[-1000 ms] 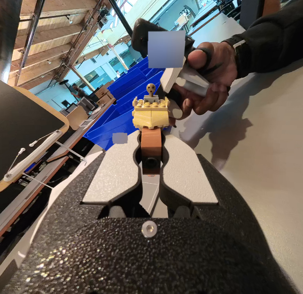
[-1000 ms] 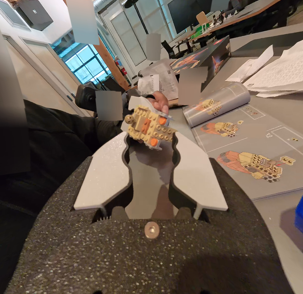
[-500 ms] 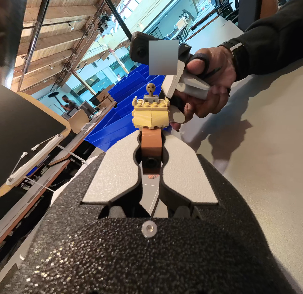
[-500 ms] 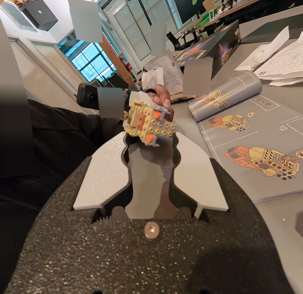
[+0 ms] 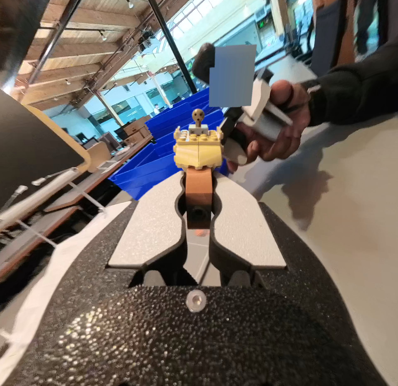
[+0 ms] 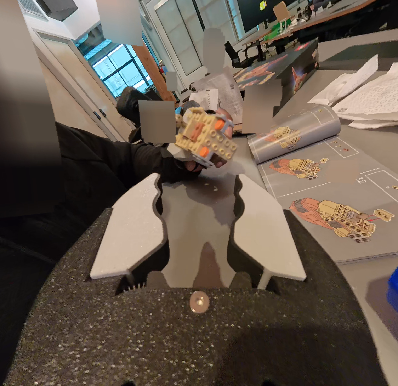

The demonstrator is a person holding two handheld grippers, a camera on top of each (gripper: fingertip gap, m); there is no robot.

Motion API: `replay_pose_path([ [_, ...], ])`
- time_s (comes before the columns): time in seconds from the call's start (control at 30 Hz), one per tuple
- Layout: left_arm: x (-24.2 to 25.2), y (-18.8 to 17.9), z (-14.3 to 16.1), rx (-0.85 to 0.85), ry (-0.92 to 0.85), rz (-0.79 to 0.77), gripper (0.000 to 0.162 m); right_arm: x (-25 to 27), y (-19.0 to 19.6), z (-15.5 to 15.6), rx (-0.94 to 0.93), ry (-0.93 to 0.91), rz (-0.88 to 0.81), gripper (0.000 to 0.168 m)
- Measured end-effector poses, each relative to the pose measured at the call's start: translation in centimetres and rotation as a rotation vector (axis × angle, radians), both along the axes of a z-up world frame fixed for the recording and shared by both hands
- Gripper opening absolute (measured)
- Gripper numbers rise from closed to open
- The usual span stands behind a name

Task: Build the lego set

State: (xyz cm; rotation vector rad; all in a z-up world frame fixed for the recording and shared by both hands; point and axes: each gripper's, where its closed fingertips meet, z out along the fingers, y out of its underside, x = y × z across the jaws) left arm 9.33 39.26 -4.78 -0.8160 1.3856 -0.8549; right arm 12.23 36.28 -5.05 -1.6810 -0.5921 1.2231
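Observation:
My left gripper [image 5: 198,177] is shut on the brown end of a part-built lego model [image 5: 198,147], tan and yellow on top with a small round knob, and holds it up off the table. The same model [image 6: 204,138] shows in the right wrist view, tan with orange studs, held above the table ahead of my right gripper. My right gripper [image 6: 197,179] is open and empty, a short way back from the model. It also shows in the left wrist view [image 5: 258,115], in a hand to the right of the model.
An open instruction booklet [image 6: 323,181] lies on the grey table to the right. The set's box [image 6: 286,74] and white paper bags [image 6: 366,100] lie behind it. Blue bins [image 5: 155,160] stand beyond the model in the left wrist view. A blue bin edge [image 6: 393,289] is at right. The left gripper's tips are roughly 5 centimeters from the right gripper's.
My right gripper has drawn back from the model, which now sits farther and higher in its view. The left gripper keeps its hold on the model.

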Motion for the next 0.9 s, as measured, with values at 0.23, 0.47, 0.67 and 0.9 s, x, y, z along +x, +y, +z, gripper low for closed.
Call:
replay_pose_path([
  [0.23, -0.3, -0.2, -0.7, 0.485, 0.082, 0.098, 0.019, 1.2, 0.2, 1.4, 0.213, -0.068, -0.083, 0.047],
  [0.47, -0.2, 0.0, -2.8, 0.984, 0.226, 0.183, 0.018, 0.6, 0.0, 0.5, 0.294, -0.190, -0.088, 0.042],
  [0.67, 0.3, -1.3, -3.6, 1.185, 0.250, 0.177, 0.018, 0.5, -0.1, -0.3, 0.305, -0.241, -0.082, 0.039],
  [0.9, 0.3, -1.6, -3.2, 1.185, 0.220, 0.185, 0.018, -0.3, -0.6, -1.4, 0.386, -0.352, -0.049, 0.030],
])
